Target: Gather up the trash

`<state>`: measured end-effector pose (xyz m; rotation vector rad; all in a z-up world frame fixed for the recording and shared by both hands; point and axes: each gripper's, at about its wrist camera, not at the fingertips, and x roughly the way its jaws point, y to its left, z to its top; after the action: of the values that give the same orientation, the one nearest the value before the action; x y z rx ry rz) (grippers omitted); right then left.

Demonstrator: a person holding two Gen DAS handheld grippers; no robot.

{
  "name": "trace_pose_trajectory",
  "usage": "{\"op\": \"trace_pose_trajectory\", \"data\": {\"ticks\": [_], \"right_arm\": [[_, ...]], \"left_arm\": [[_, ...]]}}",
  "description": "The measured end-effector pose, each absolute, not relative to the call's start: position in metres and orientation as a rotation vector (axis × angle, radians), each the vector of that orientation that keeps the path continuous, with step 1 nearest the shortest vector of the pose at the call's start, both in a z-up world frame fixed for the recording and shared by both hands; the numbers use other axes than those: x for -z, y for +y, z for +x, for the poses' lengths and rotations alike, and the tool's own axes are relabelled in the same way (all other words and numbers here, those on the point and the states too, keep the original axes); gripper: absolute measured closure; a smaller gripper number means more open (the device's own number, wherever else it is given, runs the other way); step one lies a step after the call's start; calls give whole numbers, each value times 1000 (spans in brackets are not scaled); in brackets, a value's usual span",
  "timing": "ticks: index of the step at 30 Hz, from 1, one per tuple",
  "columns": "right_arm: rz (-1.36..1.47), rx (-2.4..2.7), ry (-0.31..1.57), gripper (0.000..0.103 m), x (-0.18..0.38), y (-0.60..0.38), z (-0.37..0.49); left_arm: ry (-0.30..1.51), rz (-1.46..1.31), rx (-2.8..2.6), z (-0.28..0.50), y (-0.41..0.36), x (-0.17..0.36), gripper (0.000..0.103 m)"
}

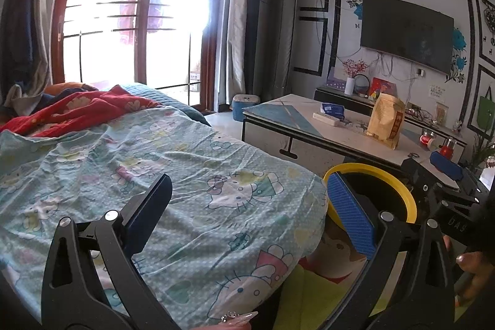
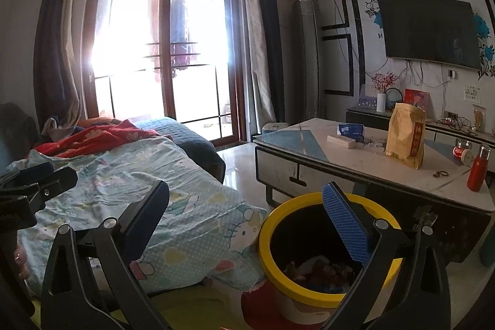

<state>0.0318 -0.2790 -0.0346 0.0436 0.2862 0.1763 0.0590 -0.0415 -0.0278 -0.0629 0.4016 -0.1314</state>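
A trash bin with a yellow rim (image 2: 309,302) stands on the floor between the sofa and the coffee table; crumpled wrappers (image 2: 321,271) lie inside it. The same yellow-rimmed bin (image 1: 405,194) shows at the right of the left wrist view. My right gripper (image 2: 244,200) is open and empty above the bin's left edge. My left gripper (image 1: 247,194) is open and empty over the cartoon-cat sheet (image 1: 173,163). The right gripper (image 1: 445,172) also shows in the left wrist view, and the left gripper (image 2: 40,178) in the right wrist view.
A coffee table (image 2: 321,156) holds a tan paper bag (image 2: 405,135), a blue tissue pack (image 2: 351,130), a white box (image 2: 342,141), a red bottle (image 2: 478,172) and a small jar (image 2: 462,153). A red blanket (image 2: 102,138) lies at the sofa's far end. A glass door (image 2: 161,51) is behind.
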Motion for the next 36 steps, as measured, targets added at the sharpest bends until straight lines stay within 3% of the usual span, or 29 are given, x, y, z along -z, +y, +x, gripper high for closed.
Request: {"op": "trace_pose_trajectory", "data": {"ticks": [36], "right_arm": [[45,-176,285,6,35,-278,32]], "left_arm": [[402,-54,134,59,-41,27,11]]}}
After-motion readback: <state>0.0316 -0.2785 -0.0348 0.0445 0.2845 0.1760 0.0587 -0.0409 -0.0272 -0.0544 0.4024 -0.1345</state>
